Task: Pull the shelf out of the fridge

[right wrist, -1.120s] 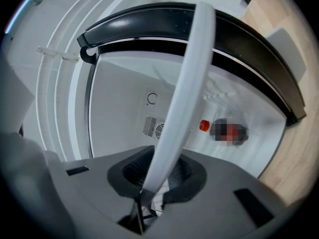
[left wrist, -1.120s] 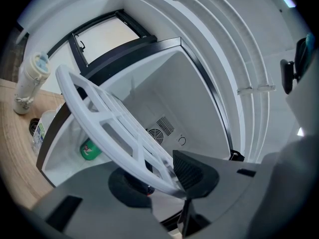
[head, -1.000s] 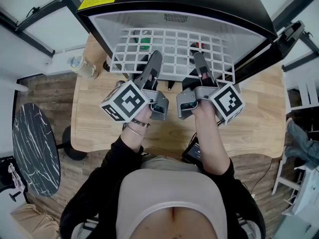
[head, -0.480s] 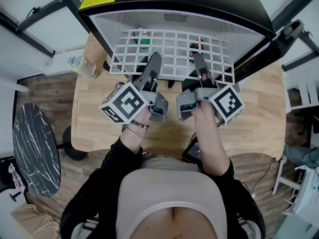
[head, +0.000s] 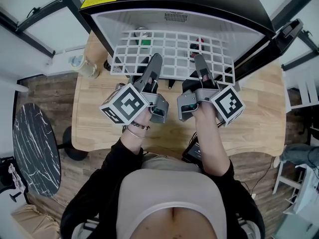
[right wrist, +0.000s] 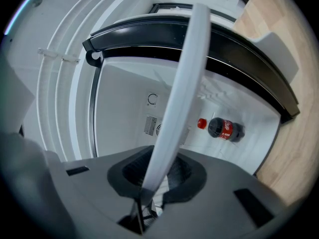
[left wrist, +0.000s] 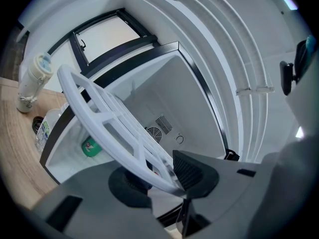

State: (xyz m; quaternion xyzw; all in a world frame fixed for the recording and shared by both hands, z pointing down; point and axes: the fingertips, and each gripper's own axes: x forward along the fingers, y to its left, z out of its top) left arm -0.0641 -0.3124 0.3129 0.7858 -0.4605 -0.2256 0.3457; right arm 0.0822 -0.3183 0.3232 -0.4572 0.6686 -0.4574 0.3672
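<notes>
Head view: both hands work at the open fridge (head: 174, 6), which stands on the desk (head: 259, 123). The left hand-held gripper (head: 154, 62) and the right hand-held gripper (head: 200, 63) sit side by side, both level, each clamped on the front rail of the shelf (head: 174, 46).

Left gripper view confirms the rail passing between that tool's pads, which bear on it. Right gripper view shows the rail edge-on, pinched narrowly between the jaws.

The shelf, a white wire grid, extends straight ahead of both hand-held grippers into the cabinet. Its front edge appears to stand proud of the opening, so I judge the pull to be under way and unfinished.

Beyond the right hand-held gripper and below the grid lies a cola bottle (right wrist: 225, 129). Beyond the left one sits a green-labelled item (left wrist: 91, 147).

Assessment: the two spaced, level grips look chosen to keep the shelf square in its side guides. An uneven pull could skew and jam it.
</notes>
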